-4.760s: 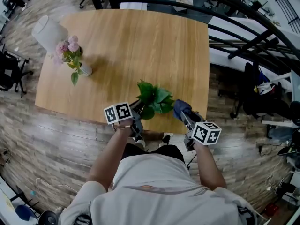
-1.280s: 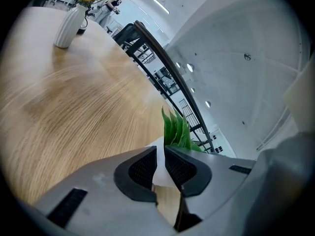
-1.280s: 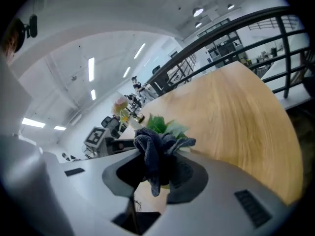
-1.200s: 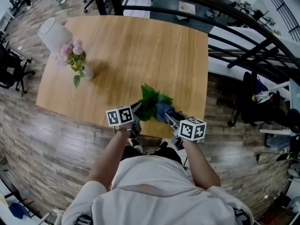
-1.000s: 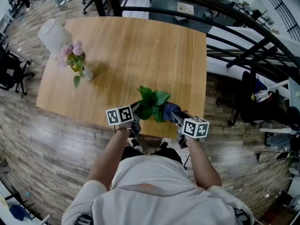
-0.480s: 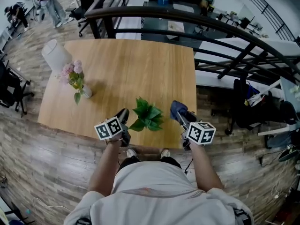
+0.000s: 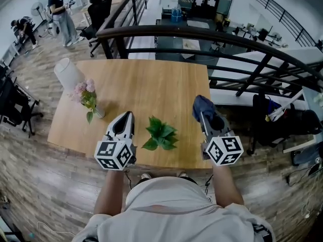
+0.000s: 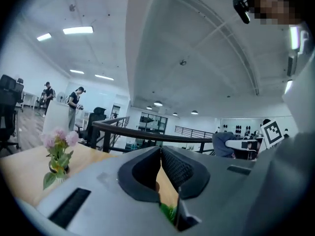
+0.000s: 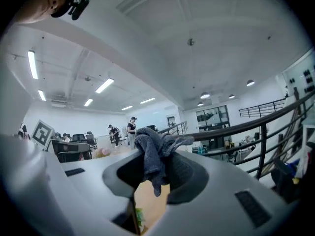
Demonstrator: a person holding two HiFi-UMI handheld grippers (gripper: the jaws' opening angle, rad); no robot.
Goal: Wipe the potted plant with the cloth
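The potted plant [image 7: 160,134], a small bunch of green leaves, stands on the wooden table [image 7: 151,79] near its front edge. Both grippers are held up and level, one on each side of it and clear of the leaves. My left gripper [image 7: 126,118] is to the plant's left. Its jaws have just been closing and now meet at the tips [image 8: 160,149] with nothing between them. My right gripper [image 7: 206,113] is shut on a blue-grey cloth [image 7: 201,104], which bunches over the jaws [image 9: 153,154] and hangs down between them.
A vase of pink flowers [image 7: 89,98] and a white cylinder [image 7: 67,73] stand at the table's left. A dark curved railing [image 7: 212,34] runs behind the table. People [image 7: 60,11] and office chairs are at the back left, with wooden floor all around.
Both grippers have risen from beside the plant and now point level. The left gripper's jaws have left the plant's base and come together. The cloth stays in the right gripper.
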